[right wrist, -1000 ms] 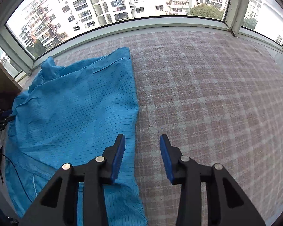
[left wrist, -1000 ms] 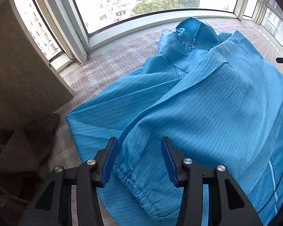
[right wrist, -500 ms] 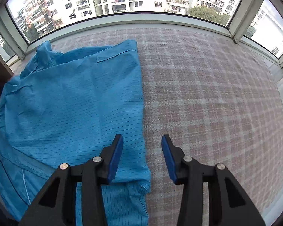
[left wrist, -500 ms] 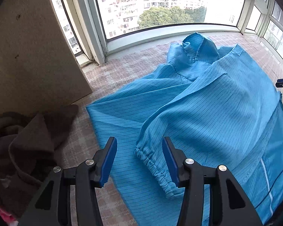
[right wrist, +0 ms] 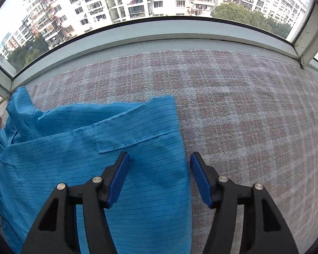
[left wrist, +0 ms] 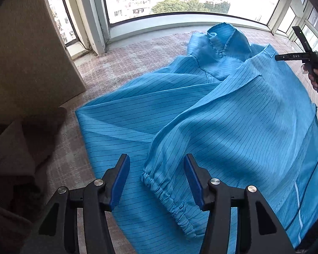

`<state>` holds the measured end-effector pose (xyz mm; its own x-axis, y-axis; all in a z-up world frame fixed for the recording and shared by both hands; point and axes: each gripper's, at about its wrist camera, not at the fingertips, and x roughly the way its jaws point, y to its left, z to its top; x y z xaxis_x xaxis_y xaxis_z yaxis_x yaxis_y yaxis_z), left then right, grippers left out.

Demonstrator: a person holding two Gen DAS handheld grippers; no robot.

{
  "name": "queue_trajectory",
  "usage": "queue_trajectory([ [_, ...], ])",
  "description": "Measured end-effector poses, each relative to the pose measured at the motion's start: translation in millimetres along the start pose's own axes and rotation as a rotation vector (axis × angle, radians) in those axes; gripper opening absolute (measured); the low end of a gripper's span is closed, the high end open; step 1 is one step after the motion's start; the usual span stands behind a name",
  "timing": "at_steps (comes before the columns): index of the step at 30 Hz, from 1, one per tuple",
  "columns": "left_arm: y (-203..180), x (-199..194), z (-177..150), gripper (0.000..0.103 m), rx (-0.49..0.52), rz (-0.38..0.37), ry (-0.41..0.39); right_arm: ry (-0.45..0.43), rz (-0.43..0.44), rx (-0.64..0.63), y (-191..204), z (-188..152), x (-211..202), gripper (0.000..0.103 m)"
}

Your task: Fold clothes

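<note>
A blue pinstriped jacket lies on the checked cloth, one sleeve folded across its body, the elastic cuff pointing toward me. My left gripper is open and empty, its jaws either side of the cuff, above it. The collar stands up at the far end. In the right wrist view the jacket fills the lower left, with its right edge between the jaws. My right gripper is open and empty over that edge. It also shows in the left wrist view.
The pink checked cloth covers the surface up to the window sill. A brown board and a pile of brown fabric sit at the left. A thin cable runs over the jacket's right side.
My left gripper has drawn back and turned right, so the cuff sits between its jaws. My right gripper has moved forward along the jacket's right edge toward the shoulder.
</note>
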<state>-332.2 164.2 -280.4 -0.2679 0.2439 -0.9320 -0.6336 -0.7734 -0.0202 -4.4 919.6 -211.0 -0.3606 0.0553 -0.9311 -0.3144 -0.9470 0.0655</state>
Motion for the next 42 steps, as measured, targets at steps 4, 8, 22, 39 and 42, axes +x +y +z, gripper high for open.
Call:
queue_trajectory([
  [4,-2.2,6.5,7.9,0.027,0.006,-0.004,-0.002,-0.006,0.096,0.092,-18.8,2.6,-2.0,0.006],
  [8,-6.1,-1.0,19.3,0.013,0.015,0.009,-0.054,-0.065,0.114,0.172,-42.3,-2.1,-11.8,0.004],
  [22,14.8,-33.2,13.9,0.039,0.029,0.091,-0.096,-0.201,-0.028,0.001,9.2,-38.0,-76.3,0.022],
  [39,8.3,-199.2,-211.0,0.045,-0.303,0.105,-0.147,-0.260,0.189,0.013,12.9,-140.0,-163.8,0.032],
  [42,-13.8,-198.4,-271.5,0.047,-0.363,0.053,-0.104,-0.255,0.201,0.008,-2.5,-187.4,-191.0,0.040],
])
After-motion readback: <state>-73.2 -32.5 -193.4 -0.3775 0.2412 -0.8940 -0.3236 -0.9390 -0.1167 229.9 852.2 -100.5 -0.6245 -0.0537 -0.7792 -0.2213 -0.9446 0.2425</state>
